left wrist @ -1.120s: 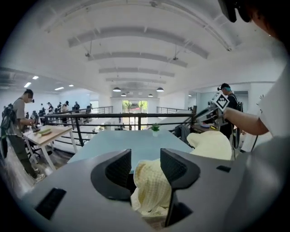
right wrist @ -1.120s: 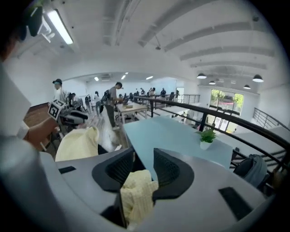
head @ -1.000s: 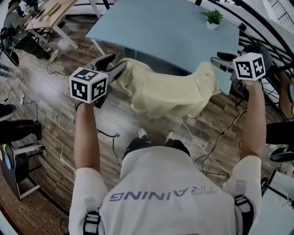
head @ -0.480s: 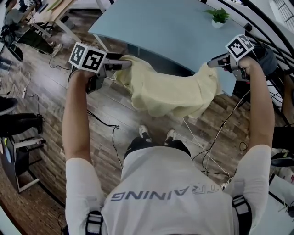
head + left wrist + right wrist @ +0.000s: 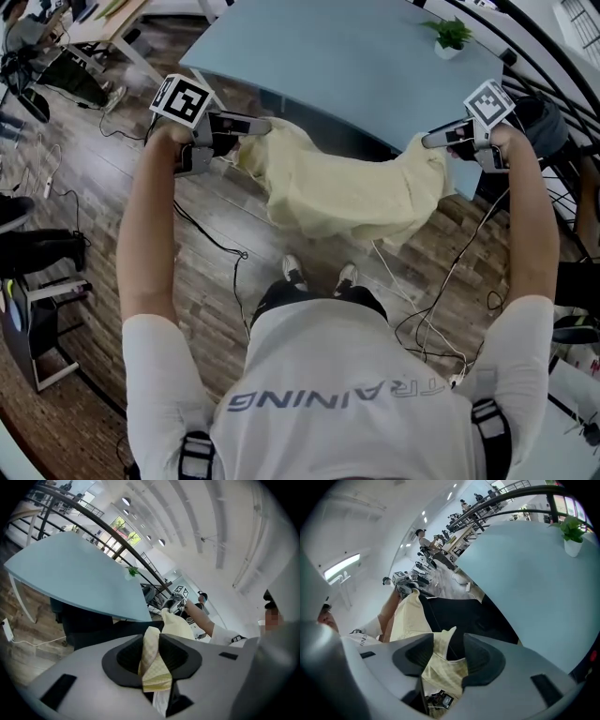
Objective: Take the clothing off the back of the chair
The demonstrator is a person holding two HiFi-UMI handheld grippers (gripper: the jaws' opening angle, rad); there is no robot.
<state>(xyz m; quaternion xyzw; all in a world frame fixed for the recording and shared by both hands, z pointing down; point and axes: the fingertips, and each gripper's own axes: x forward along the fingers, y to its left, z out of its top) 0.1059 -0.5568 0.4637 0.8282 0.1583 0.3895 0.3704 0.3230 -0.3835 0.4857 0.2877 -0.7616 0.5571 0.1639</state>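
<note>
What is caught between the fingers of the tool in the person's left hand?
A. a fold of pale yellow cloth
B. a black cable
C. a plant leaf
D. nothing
A: the left gripper view shows a fold of the pale yellow garment pinched between the closing fingers of the left gripper.

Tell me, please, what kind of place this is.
Probably an open-plan office or lab workspace: a large pale blue table with a small potted plant, loose cables on the wood-pattern floor, and more desks further off.
</note>
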